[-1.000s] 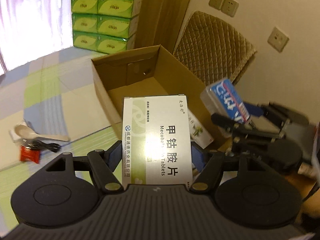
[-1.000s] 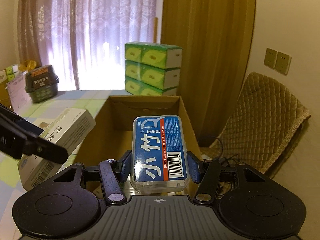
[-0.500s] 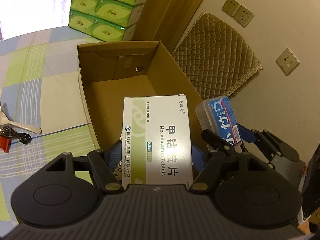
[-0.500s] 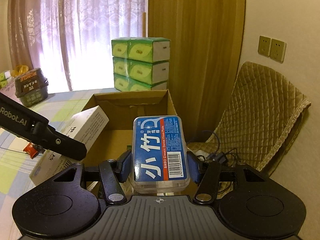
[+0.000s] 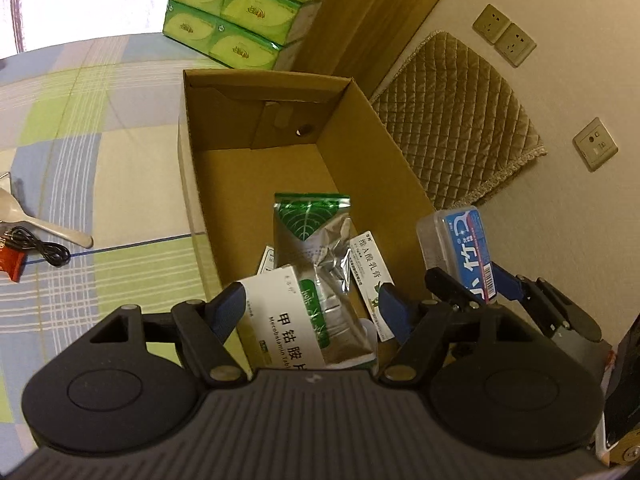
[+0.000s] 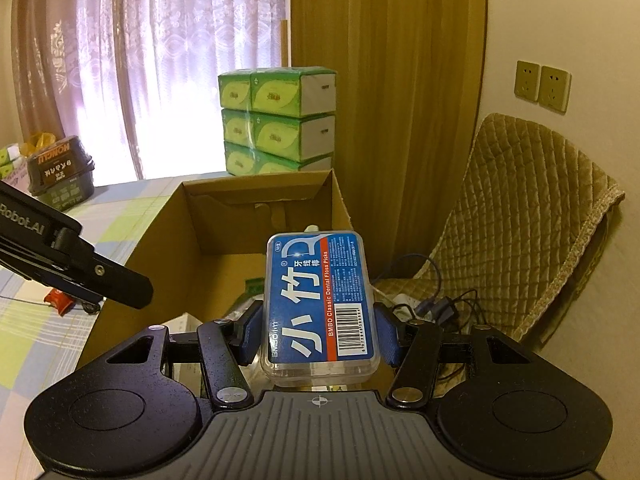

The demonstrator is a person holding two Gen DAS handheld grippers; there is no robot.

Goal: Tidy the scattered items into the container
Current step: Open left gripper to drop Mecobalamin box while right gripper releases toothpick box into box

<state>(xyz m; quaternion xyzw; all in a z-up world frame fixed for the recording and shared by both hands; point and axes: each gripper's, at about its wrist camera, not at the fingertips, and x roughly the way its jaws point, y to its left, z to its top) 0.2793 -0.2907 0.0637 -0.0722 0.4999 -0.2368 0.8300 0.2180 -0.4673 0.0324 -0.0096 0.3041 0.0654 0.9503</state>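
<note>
A checked cloth covers the table on which the cardboard box stands. The left gripper is spread wide above the box — the white carton marked "Mecobalamin Tablets" is seen lying loose inside, beside a foil pouch. The right gripper is clamped on the floss-pick case, labelled "BMBO Classic Dental Floss Picks", held just over the box — not yet dropped. A spoon, a black cable and a red item are left outside.

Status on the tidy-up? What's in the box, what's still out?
Done: foil pouch and pill box lie in the cardboard box, left gripper open over them. In hand: right gripper holds the floss case. Left: spoon, cable.
</note>
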